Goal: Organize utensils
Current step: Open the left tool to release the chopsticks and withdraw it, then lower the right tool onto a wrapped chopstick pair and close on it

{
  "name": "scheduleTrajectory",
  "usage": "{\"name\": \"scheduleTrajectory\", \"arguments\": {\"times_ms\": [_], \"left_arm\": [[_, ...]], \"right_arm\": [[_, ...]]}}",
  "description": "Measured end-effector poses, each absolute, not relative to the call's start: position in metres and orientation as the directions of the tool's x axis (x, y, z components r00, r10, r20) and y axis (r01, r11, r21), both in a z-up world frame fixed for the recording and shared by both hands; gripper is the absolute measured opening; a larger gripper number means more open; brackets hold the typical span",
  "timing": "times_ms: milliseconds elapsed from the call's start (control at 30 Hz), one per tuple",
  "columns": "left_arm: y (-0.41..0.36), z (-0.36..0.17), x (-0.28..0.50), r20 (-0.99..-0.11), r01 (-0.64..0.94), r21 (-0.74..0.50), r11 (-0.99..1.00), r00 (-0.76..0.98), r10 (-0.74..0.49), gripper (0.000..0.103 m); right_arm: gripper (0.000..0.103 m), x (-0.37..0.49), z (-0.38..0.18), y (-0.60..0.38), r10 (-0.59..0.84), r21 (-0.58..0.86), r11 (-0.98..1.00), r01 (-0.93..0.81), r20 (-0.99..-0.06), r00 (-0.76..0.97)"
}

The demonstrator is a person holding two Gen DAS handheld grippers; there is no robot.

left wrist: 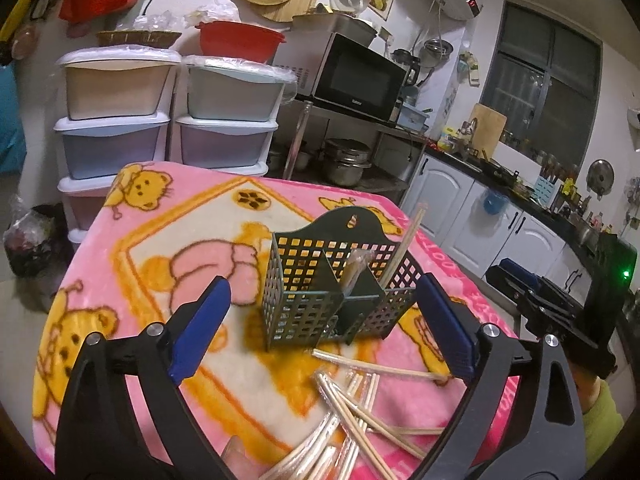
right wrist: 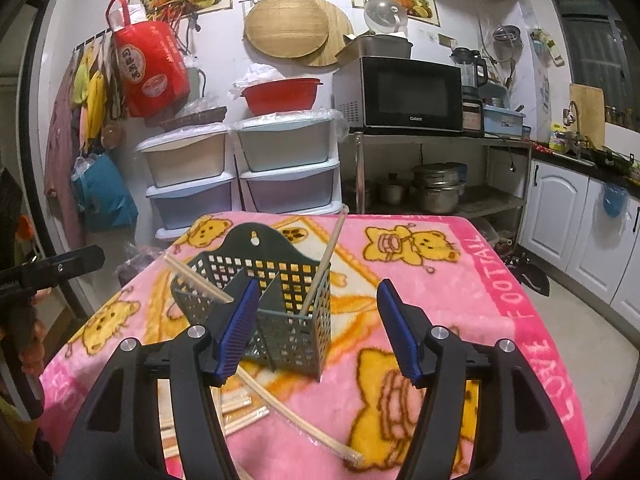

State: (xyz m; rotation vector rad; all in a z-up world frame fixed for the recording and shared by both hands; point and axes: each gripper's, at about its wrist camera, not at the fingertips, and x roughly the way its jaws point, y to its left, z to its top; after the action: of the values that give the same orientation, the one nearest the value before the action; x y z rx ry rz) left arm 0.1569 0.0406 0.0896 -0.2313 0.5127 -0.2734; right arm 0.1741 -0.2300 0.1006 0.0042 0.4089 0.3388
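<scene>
Both tongs [left wrist: 320,308] [right wrist: 316,328] gape before the green caddy [right wrist: 276,312].

Dim, warm indoor light is falling from overhead in both views, the fisheye lens is bending the walls and cabinets toward black vignetted corners, the window [left wrist: 548,80] at the upper right is showing dark, and the chopsticks [left wrist: 352,420] at the lower centre are smearing with slight blur.
</scene>
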Motion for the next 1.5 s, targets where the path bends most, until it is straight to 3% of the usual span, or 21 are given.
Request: {"name": "scheduleTrajectory", "arguments": {"times_ms": [733, 967, 1133, 1500], "left_arm": [[0.026, 0.04, 0.15, -0.56, 0.174, -0.33, 0.928, 0.756, -0.341, 0.086], [0.021, 0.019, 0.162, -0.605, 0.163, -0.347, 0.923, 0.714, -0.353, 0.076], [0.016, 0.003, 0.173, -0.641, 0.156, -0.361, 0.919, 0.674, -0.366, 0.07], [0.003, -0.025, 0.189, -0.7, 0.149, -0.388, 0.91, 0.595, -0.396, 0.065]], "right_arm": [[0.059, 0.123, 0.069, -0.221, 0.375, 0.034, 0.911, -0.412, -0.489, 0.788], [0.058, 0.099, 0.044, -0.215, 0.415, 0.056, 0.885, -0.462, -0.545, 0.729], [0.05, 0.086, 0.019, -0.209, 0.428, 0.068, 0.868, -0.492, -0.607, 0.67], [0.043, 0.067, -0.023, -0.208, 0.437, 0.081, 0.844, -0.53, -0.678, 0.591]]}}
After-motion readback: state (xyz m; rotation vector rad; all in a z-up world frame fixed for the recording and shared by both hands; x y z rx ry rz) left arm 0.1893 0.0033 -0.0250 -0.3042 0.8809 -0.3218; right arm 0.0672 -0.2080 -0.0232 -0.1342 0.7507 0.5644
